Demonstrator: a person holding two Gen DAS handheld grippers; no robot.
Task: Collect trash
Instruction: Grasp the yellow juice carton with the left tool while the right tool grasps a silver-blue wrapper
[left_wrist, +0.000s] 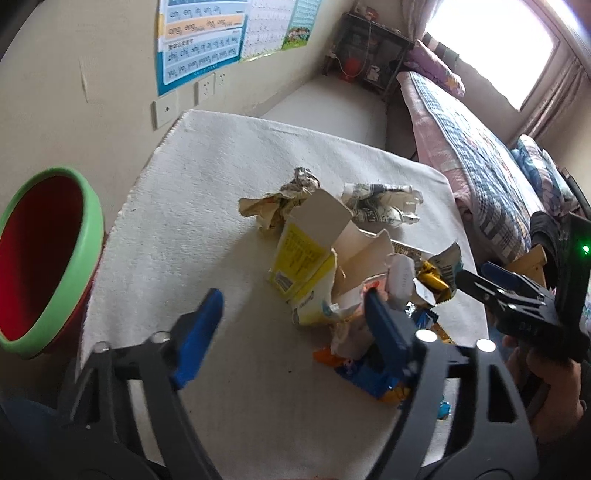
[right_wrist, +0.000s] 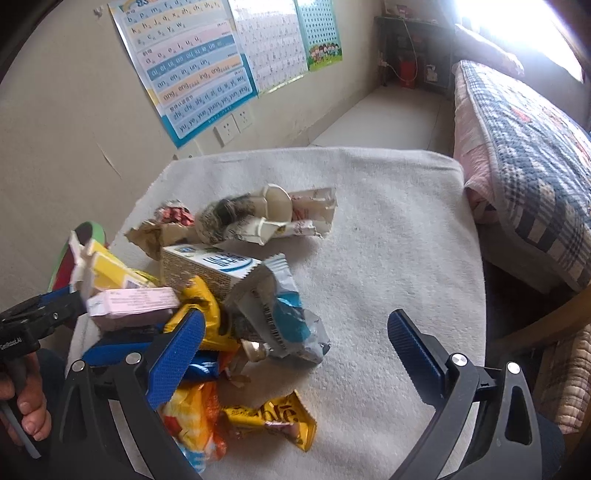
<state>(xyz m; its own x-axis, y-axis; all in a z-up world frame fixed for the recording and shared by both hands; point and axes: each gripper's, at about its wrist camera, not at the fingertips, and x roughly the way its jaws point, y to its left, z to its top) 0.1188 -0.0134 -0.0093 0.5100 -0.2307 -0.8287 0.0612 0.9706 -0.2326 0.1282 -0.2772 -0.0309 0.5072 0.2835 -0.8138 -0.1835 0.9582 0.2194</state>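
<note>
A pile of trash lies on a white cloth-covered table (left_wrist: 192, 206): a torn yellow carton (left_wrist: 303, 258), crumpled newspaper balls (left_wrist: 380, 203), a blue-and-white milk box (right_wrist: 210, 269), a silver-blue wrapper (right_wrist: 284, 314), a pink box (right_wrist: 133, 302) and yellow and orange snack wrappers (right_wrist: 273, 417). My left gripper (left_wrist: 291, 317) is open above the pile's near left side, its right finger against the torn carton. My right gripper (right_wrist: 295, 343) is open over the silver wrapper; it also shows in the left wrist view (left_wrist: 480, 280). A red bin with a green rim (left_wrist: 40, 258) stands left of the table.
A bed with a plaid quilt (right_wrist: 535, 177) runs along the right side. Wall posters (right_wrist: 192, 66) and sockets (right_wrist: 232, 125) are behind the table. A dark shelf (left_wrist: 369, 48) stands in the far corner. A wooden chair edge (right_wrist: 535, 328) is at the right.
</note>
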